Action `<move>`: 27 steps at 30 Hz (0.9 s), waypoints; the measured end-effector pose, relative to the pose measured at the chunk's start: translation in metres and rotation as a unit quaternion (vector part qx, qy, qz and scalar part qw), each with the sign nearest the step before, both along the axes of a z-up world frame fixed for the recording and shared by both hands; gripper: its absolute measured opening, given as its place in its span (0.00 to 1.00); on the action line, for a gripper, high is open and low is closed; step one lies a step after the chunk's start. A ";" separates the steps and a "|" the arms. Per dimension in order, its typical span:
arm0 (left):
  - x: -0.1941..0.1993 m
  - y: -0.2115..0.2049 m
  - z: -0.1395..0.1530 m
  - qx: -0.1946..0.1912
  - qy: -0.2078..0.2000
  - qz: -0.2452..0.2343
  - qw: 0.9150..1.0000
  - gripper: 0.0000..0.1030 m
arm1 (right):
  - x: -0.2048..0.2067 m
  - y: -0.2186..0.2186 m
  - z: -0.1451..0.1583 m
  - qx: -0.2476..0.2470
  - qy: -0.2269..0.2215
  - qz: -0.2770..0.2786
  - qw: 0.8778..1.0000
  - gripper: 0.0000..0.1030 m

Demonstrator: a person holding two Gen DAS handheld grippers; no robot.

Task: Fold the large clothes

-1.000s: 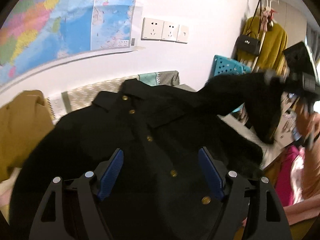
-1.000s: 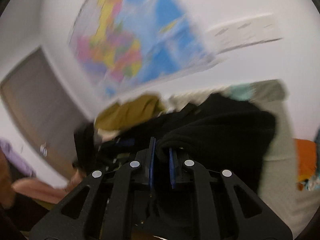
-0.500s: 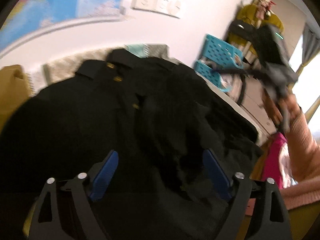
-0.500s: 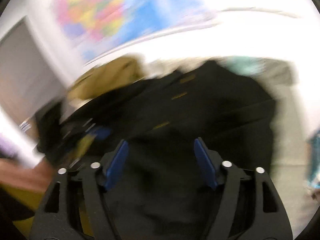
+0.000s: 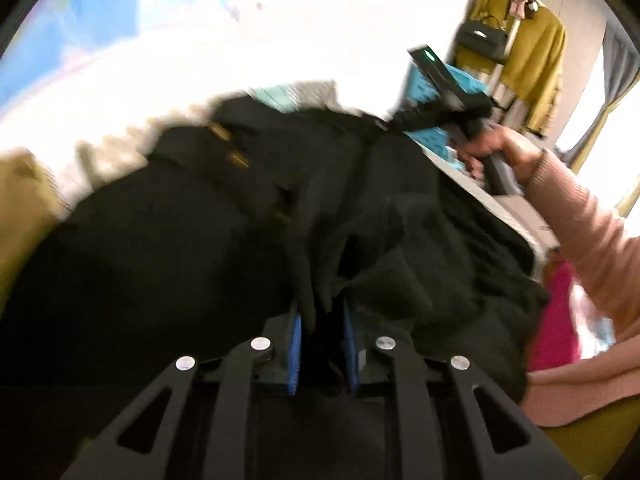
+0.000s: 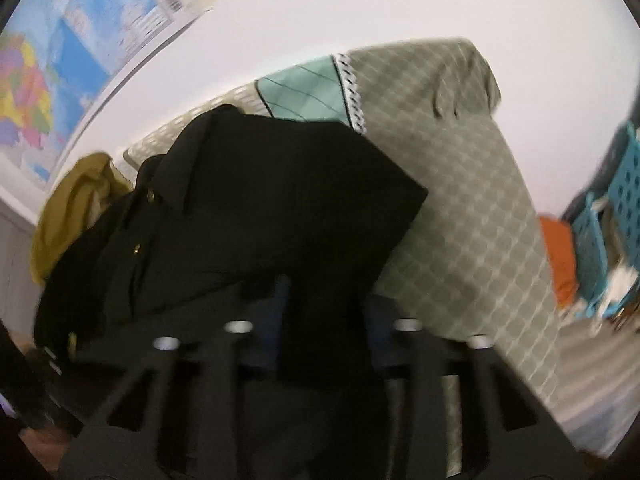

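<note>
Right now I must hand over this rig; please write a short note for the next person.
Left gripper: jaws just closed, pinching a fold of the black coat.
Right gripper: jaws just closed, blurred, black cloth between the fingers.
Coat lies on the checked cloth, collar toward the wall, one side laid over the front.
Left: remaining folds; the mustard garment waits beside it.

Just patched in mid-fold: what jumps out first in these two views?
A big black buttoned coat covers most of the grey checked table cover. The left tongs have just been closing and pinch a ridge of its fabric near the hem. A colourful wall map hangs behind, with a mustard garment at the coat's far left.
</note>
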State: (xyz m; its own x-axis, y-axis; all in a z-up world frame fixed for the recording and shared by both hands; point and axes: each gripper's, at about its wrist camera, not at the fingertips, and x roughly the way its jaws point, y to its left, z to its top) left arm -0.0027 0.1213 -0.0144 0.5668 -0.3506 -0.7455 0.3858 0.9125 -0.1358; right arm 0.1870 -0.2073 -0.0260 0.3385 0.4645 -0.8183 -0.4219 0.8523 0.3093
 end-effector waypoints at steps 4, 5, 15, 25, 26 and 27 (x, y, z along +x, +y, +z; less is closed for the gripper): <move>0.011 0.036 0.032 0.042 -0.051 0.048 0.997 0.22 | 0.002 -0.007 0.041 0.055 -0.064 -0.005 0.996 0.05; 0.016 0.044 0.037 0.063 -0.064 0.068 0.994 0.29 | 0.003 -0.011 0.049 0.060 -0.079 -0.015 0.995 0.05; 0.052 0.079 0.000 0.091 0.009 0.096 0.991 0.78 | 0.019 -0.016 0.000 0.014 -0.020 -0.066 0.998 0.40; 0.071 0.053 -0.024 0.092 0.046 0.083 0.991 0.75 | -0.009 0.023 0.035 -0.027 -0.116 0.022 0.993 0.66; 0.075 0.052 -0.026 0.089 0.053 0.084 0.991 0.68 | -0.010 0.035 0.030 -0.042 -0.114 0.042 0.992 0.66; 0.077 0.053 -0.027 0.085 0.055 0.085 0.991 0.59 | -0.010 0.044 0.024 -0.053 -0.111 0.059 0.991 0.66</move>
